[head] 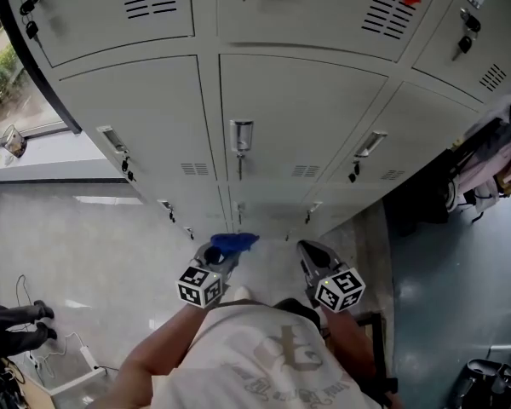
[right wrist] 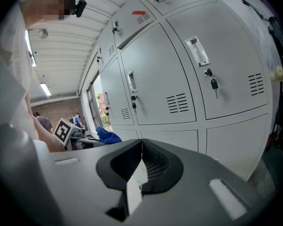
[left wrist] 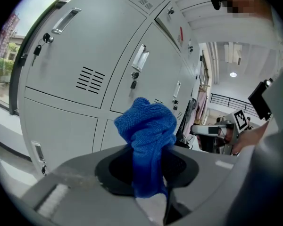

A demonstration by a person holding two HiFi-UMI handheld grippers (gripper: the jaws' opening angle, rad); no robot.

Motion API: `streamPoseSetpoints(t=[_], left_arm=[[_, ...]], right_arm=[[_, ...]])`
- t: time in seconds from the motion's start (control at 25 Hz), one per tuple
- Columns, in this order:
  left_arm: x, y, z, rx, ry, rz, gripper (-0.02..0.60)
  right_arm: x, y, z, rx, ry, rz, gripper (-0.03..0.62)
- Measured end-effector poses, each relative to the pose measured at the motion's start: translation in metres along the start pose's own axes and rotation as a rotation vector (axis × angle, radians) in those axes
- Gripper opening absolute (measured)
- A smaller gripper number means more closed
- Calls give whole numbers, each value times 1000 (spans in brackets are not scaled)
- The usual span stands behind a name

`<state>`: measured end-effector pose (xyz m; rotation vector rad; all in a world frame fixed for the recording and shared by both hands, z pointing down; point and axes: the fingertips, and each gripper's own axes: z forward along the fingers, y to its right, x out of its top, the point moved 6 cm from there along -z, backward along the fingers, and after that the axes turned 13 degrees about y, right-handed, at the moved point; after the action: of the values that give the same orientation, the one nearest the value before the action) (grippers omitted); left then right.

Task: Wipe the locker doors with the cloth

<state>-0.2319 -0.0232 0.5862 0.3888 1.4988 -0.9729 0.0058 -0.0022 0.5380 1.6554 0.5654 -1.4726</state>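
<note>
A bunched blue cloth (head: pixel 232 243) sticks out of my left gripper (head: pixel 221 255), which is shut on it and held low, a short way from the grey locker doors (head: pixel 298 118). In the left gripper view the cloth (left wrist: pixel 147 140) rises from between the closed jaws, with the locker doors (left wrist: pixel 85 55) behind it. My right gripper (head: pixel 311 255) hangs beside the left one, shut with nothing in it. The right gripper view has its jaws pressed together at the right gripper (right wrist: pixel 141 160), facing the lockers (right wrist: pixel 179 74), and the cloth (right wrist: pixel 107 135) shows at its left.
The lockers carry handles and keys (head: pixel 240 136). A window (head: pixel 2 75) is at the far left. Bags and clothes (head: pixel 494 160) pile up right of the lockers. Cables and a dark object (head: pixel 17 322) lie on the pale floor at the lower left.
</note>
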Motion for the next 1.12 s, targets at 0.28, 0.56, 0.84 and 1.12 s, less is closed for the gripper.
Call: streamPoseSetpoints(t=[0.28,0.56,0.84,1.12], left_arm=[[13,-9,20,53,15,12,137],[31,-25,60,165,28,50,137],[55,-61,83,363,67,71,137],[76,-75,95,441,82,180,137]], right_arm=[[2,16,13,39,-8,31,9],[22,54,7,49,5,32,9],[33,87,2,42,7,33,9],[44,104,3,53,18,12,9]])
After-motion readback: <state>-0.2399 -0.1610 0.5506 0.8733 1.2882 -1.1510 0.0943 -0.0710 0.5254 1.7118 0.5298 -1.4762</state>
